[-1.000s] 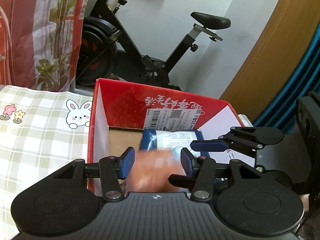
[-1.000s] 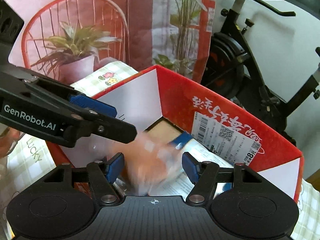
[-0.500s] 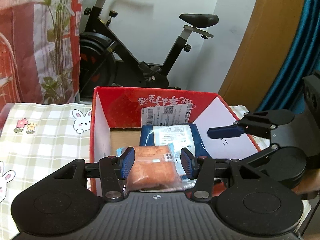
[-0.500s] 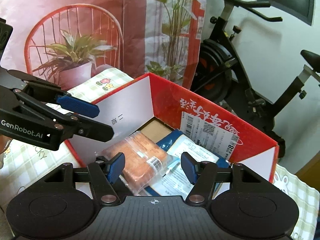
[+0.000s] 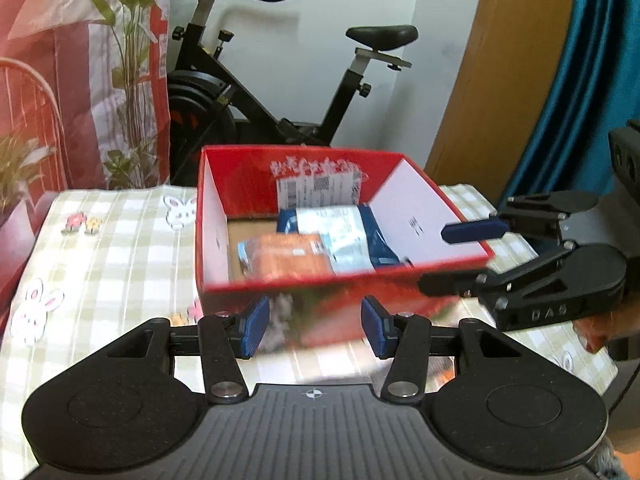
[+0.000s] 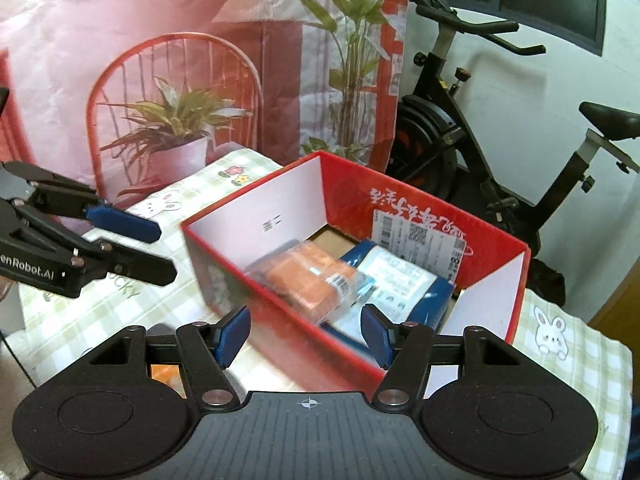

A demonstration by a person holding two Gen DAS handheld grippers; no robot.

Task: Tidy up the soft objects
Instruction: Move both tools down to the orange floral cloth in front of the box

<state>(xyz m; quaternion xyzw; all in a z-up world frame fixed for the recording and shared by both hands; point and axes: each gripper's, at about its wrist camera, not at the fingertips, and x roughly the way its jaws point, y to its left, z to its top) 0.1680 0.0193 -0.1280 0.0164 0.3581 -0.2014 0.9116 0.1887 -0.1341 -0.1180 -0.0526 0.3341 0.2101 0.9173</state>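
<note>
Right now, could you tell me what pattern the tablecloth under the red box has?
The tablecloth is pale green-and-white check with cartoon rabbits and small flowers, clearest in the left wrist view.

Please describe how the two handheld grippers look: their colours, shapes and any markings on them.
Both are matte black. The left gripper and right gripper each have two blue ribbed pads on black linkage arms with silver pivot screws, above a ridged body with two round discs. White "GenRobot.AI" lettering marks the left one's side.

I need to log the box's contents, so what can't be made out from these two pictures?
- Red box front wall: blurred, left wrist view.
- Orange packet label: too blurred, right wrist view.
- Blue packet: its near end hidden behind the orange packet and the near wall.
- Orange thing: mostly hidden behind the right gripper's frame.
</note>
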